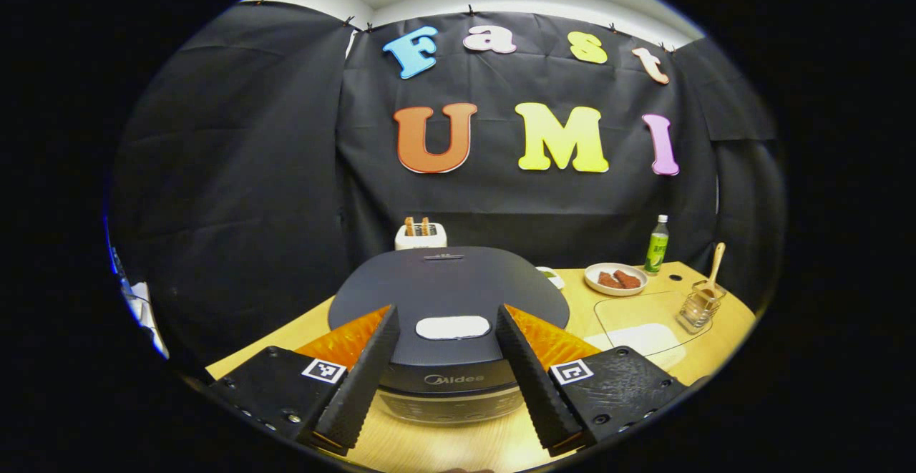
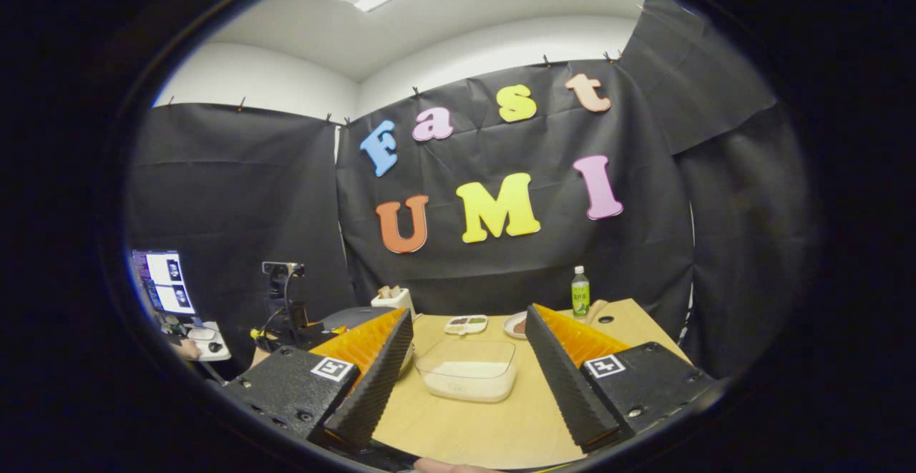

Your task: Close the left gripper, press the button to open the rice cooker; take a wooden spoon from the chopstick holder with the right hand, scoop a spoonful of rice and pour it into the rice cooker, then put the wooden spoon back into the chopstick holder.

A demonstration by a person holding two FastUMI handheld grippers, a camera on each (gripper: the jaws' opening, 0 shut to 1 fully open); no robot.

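Spreading wide, both ribbed tongs (image 1: 447, 369) (image 2: 465, 380) flank the rounded, smooth-lidded rice cooker (image 1: 449, 301) and clear tub (image 2: 466, 369).

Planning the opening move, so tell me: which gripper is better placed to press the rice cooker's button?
Left. The left gripper faces the closed rice cooker, its open fingers straddling the white button. The right gripper faces the rice container.
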